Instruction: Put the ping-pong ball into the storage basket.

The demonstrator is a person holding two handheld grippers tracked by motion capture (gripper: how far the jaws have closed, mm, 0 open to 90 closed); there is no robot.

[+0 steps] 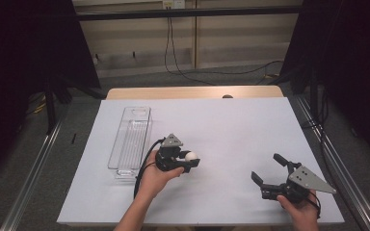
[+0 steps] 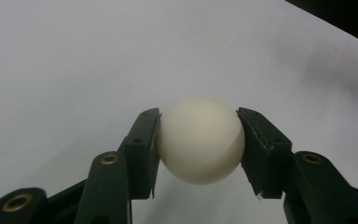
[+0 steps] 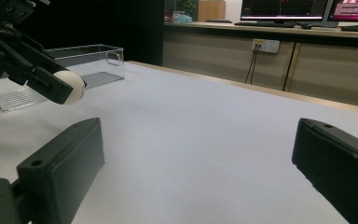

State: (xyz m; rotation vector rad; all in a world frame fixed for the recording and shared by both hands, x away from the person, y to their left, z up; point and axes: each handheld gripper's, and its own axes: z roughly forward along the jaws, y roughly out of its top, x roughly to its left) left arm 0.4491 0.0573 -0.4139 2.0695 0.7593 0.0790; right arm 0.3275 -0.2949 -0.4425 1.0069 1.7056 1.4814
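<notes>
Two tongs going here: left tongs [image 1: 191,160] are squeezing a white ball [image 1: 191,156] just right of the clear bin [image 1: 130,139]; right tongs [image 1: 266,168] are sitting wide open, near-right on the counter [image 1: 231,125].

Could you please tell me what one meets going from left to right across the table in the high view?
Clear plastic container → left gripper holding the white ball → right gripper, its jaws open and nothing between them.
</notes>
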